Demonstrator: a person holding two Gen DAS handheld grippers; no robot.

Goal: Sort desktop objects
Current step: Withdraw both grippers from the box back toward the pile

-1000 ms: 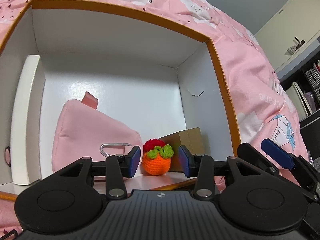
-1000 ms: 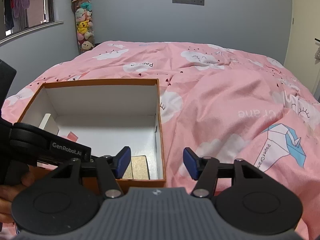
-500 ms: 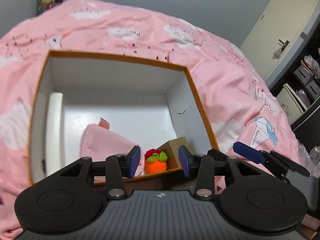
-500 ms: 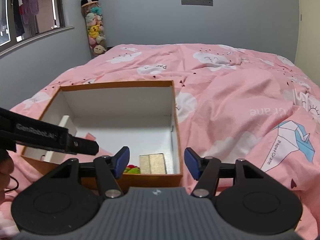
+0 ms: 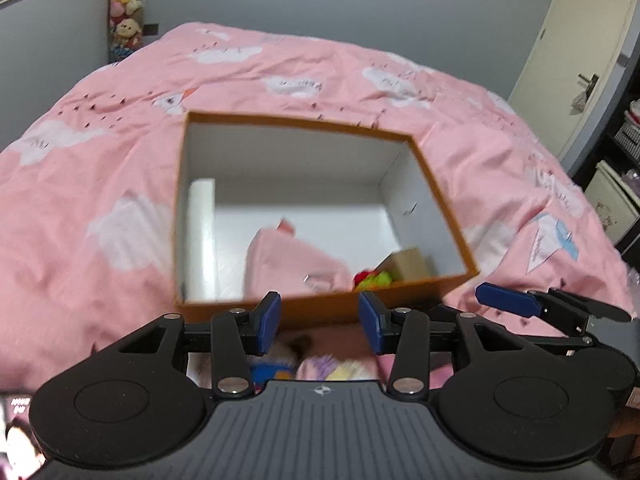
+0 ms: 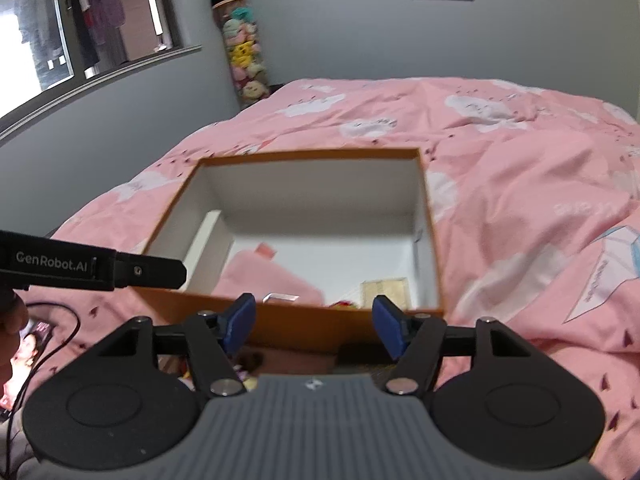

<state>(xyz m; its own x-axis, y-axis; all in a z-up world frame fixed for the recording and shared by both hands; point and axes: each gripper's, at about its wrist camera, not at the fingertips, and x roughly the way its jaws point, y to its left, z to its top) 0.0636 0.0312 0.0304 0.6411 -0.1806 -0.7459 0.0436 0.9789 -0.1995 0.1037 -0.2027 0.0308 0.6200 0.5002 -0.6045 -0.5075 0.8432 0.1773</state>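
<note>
The left gripper (image 5: 319,322) is hanging empty with its jaws spread wide, just short of the near wall of the orange box (image 5: 316,307); the right gripper (image 6: 314,322) is likewise gaping and holding nothing beside it. Inside the box, a pink pouch (image 5: 292,260), a crocheted fruit (image 5: 372,279), a small cardboard box (image 5: 408,265) and a white block (image 5: 202,236) are lying, all resting on the pink duvet (image 5: 100,184).
</note>
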